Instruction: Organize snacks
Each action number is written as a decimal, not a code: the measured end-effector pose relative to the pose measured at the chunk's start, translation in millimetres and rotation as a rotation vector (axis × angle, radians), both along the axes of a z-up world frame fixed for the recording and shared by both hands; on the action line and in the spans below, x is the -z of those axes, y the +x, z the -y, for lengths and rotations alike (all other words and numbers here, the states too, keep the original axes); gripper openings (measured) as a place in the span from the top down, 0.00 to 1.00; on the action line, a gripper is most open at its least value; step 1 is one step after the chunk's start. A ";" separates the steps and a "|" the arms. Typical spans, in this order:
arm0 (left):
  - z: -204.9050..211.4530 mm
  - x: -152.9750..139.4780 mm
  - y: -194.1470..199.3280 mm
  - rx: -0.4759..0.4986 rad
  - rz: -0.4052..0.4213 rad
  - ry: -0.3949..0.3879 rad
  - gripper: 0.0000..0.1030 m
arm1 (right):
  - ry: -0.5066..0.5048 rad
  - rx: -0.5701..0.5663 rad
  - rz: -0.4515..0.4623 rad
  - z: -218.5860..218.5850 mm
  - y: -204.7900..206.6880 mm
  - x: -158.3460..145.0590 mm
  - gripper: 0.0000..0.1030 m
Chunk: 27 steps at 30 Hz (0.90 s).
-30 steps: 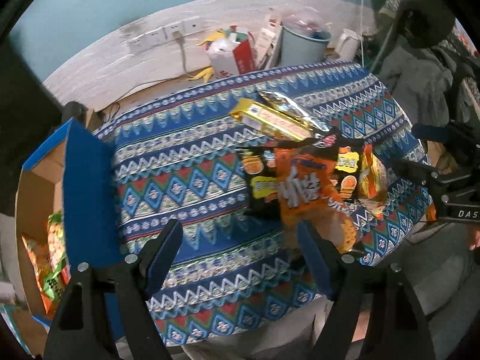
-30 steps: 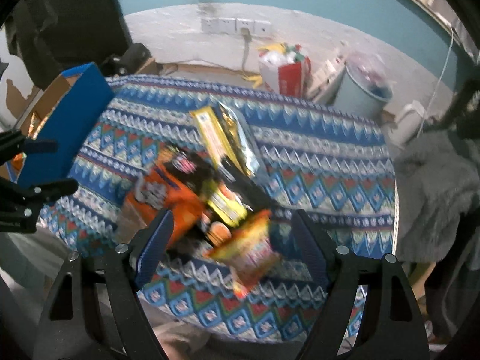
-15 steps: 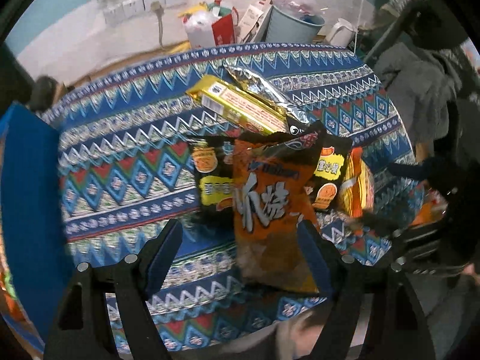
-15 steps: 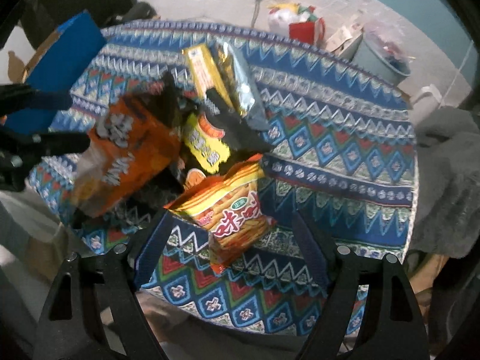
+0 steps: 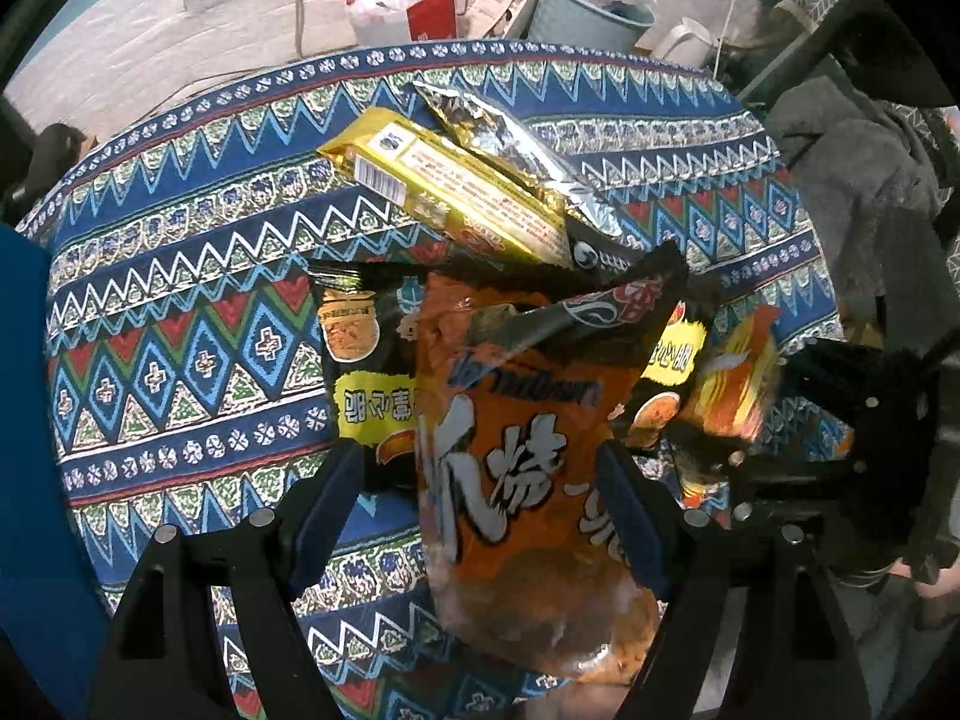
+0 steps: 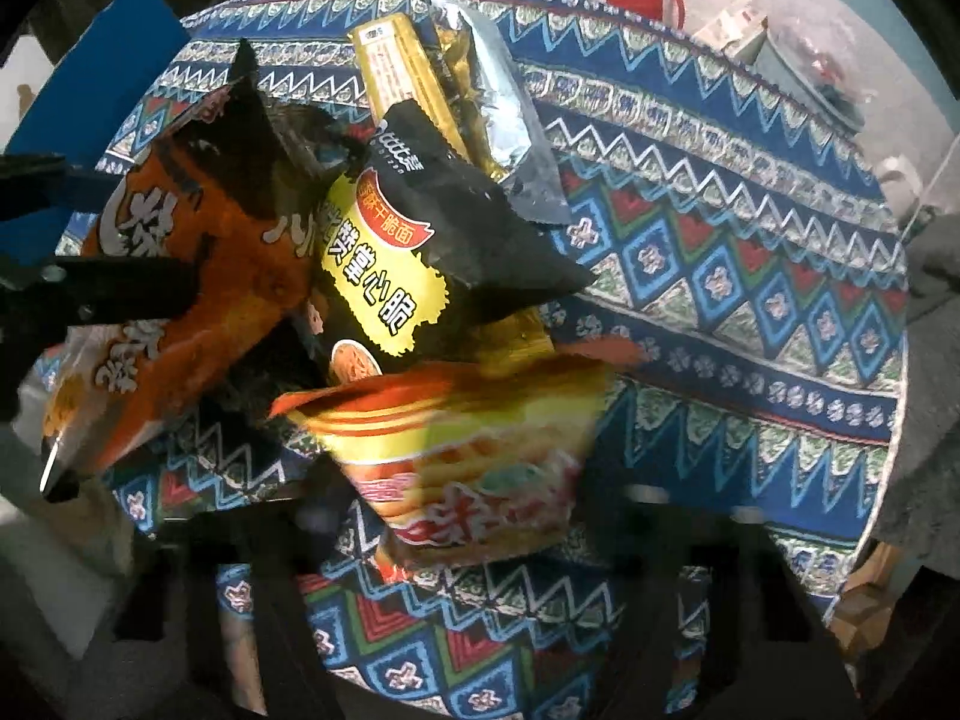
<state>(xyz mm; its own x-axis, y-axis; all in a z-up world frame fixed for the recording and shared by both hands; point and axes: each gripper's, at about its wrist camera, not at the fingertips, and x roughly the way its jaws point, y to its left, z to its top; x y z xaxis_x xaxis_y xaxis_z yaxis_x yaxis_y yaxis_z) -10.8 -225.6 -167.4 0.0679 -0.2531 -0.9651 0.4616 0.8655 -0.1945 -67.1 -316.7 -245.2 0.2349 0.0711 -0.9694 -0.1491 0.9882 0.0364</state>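
Observation:
An orange snack bag [image 5: 522,450] [image 6: 198,276] lies at the near edge of the patterned tablecloth [image 5: 180,330]. My left gripper [image 5: 480,492] [image 6: 108,228] points down over it, open. The bag is between the fingers; the right pad [image 5: 624,516] overlaps its edge and the left pad stands apart. A yellow and red snack bag [image 6: 468,450] [image 5: 732,384] bulges between the blurred fingers of my right gripper [image 6: 468,516] [image 5: 738,462], whose jaws are closing on it. A black and yellow bag [image 6: 408,252], a gold pack [image 5: 456,192] and a silver pouch [image 5: 504,132] lie behind.
A blue box flap [image 5: 24,420] [image 6: 120,60] stands at the table's left side. A grey garment [image 5: 852,180] hangs off the right. Beyond the table, on the floor, are a red bag [image 5: 432,6], a grey bucket [image 5: 582,12] and wall sockets.
Both grippers have sunk toward the snack pile. The orange bag now sits between the left fingers. The right jaws have narrowed around the yellow and red bag.

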 end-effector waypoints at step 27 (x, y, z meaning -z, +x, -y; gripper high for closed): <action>1.0 -19.0 -15.6 0.070 0.147 -0.024 0.64 | 0.000 0.278 0.246 30.6 4.4 -64.1 0.63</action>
<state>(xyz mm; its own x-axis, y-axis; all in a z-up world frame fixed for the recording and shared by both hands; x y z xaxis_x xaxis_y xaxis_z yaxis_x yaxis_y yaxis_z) -26.4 -226.6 -148.4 0.1897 -0.2851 -0.9395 0.5453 0.8263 -0.1406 -62.7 -347.3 -181.2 0.4716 -0.0283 -0.8813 0.1208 0.9921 0.0328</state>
